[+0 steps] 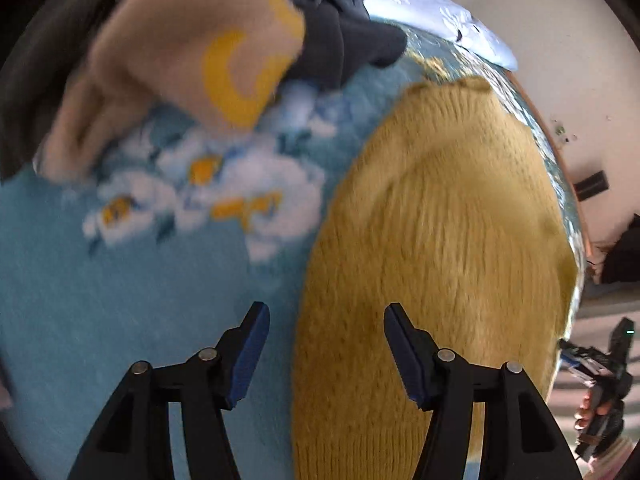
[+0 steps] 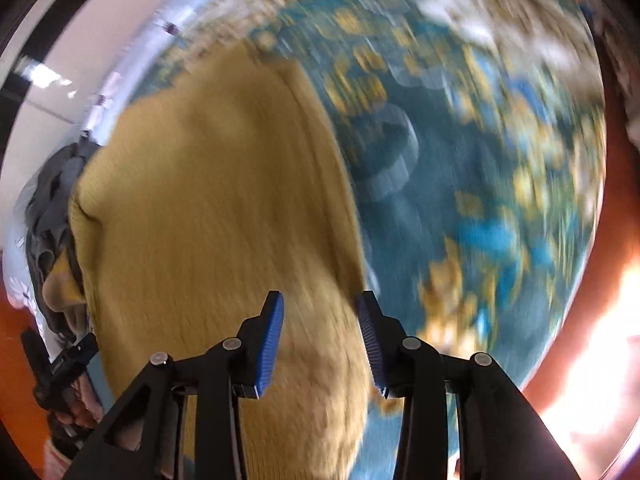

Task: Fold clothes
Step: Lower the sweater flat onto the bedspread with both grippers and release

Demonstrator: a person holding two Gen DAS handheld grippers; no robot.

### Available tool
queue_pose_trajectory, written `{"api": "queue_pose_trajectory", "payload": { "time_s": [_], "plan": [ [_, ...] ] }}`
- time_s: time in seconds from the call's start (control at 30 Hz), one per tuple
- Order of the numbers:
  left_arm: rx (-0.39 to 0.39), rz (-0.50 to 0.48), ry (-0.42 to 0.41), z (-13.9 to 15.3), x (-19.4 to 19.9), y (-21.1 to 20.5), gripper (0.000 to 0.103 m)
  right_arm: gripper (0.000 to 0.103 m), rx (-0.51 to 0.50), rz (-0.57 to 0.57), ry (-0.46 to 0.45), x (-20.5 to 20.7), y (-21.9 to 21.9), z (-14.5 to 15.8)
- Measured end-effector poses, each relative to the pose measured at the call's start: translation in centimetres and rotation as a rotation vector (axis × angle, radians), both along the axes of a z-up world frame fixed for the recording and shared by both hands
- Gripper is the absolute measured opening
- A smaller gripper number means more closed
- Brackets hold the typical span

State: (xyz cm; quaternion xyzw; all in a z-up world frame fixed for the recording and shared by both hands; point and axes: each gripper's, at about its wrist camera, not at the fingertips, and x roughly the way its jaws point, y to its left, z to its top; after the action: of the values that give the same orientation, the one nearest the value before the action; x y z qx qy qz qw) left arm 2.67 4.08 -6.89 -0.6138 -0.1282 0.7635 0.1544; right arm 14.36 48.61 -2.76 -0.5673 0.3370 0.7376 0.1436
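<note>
**Status: One Yellow Knit Garment Flat on Blanket, Both Grippers Released**

Garments, count three:
- One yellow knit garment, spread flat on the blue patterned blanket. Ribbed texture visible; folded edge running along the side nearest the blanket's open area in both wrist views.
- One beige garment with yellow crescent marks, bunched at the far side of the blanket, apart from the yellow knit.
- One dark grey garment, heaped just behind the beige one and touching it.

Grippers, count two:
- Left gripper: released, jaws standing well apart, nothing between the blue pads. Positioned over the boundary between yellow knit edge and bare blanket, pointing steeply down.
- Right gripper: released, jaws parted more narrowly, nothing clamped between them. Positioned over the near edge of the yellow knit, blanket to one side.

Other items:
- One hand on the opposite gripper handle, seen at the frame margin of the left wrist view.
- Strong motion blur in the right wrist view; blanket pattern not resolvable there.
</note>
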Motion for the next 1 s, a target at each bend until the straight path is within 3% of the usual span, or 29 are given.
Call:
{"api": "queue_pose_trajectory", "payload": {
  "time_s": [0.1, 0.23, 0.27, 0.3, 0.33, 0.37, 0.43, 0.5, 0.67, 0.77, 1.0],
  "plan": [
    [0.008, -0.001, -0.037, -0.9, 1.0, 0.5, 0.063, 0.04, -0.072, -0.06, -0.034, 2.1, -0.7, -1.5],
    [0.012, 0.003, -0.034, -0.7, 1.9, 1.0, 0.06, 0.04, -0.09, -0.077, -0.037, 3.4, -2.1, -1.3],
    [0.012, 0.01, -0.038, -0.6, 2.1, 1.1, 0.053, 0.04, -0.087, -0.072, -0.049, 3.6, -2.5, -1.3],
    [0.005, 0.016, -0.04, -0.6, 2.3, 1.2, 0.034, 0.04, -0.083, -0.071, -0.055, 3.7, -2.9, -1.3],
    [-0.002, 0.02, -0.042, -0.6, 2.4, 1.3, 0.021, 0.039, -0.079, -0.071, -0.061, 3.8, -3.3, -1.3],
    [-0.006, 0.025, -0.036, -0.4, 2.6, 1.3, 0.015, 0.037, -0.072, -0.068, -0.066, 3.9, -3.6, -1.1],
    [-0.014, 0.041, -0.009, 0.1, 3.1, 1.3, 0.013, 0.017, -0.043, -0.051, -0.078, 4.1, -4.4, -0.8],
    [-0.02, 0.057, 0.019, 1.3, 3.6, 1.2, 0.011, 0.014, 0.003, -0.014, -0.086, 4.1, -5.2, 0.0],
    [-0.02, 0.042, 0.102, 5.7, 4.5, 0.1, 0.007, 0.013, 0.049, 0.069, -0.032, 4.3, -6.5, 3.2],
    [-0.035, 0.024, 0.131, 7.3, 5.0, -1.8, 0.007, 0.013, 0.017, 0.081, -0.003, 5.2, -6.8, 4.8],
    [-0.045, 0.053, 0.04, 3.9, 6.9, -6.1, 0.007, 0.013, -0.01, 0.181, -0.149, 5.8, -9.2, 2.7]
  ]
}}
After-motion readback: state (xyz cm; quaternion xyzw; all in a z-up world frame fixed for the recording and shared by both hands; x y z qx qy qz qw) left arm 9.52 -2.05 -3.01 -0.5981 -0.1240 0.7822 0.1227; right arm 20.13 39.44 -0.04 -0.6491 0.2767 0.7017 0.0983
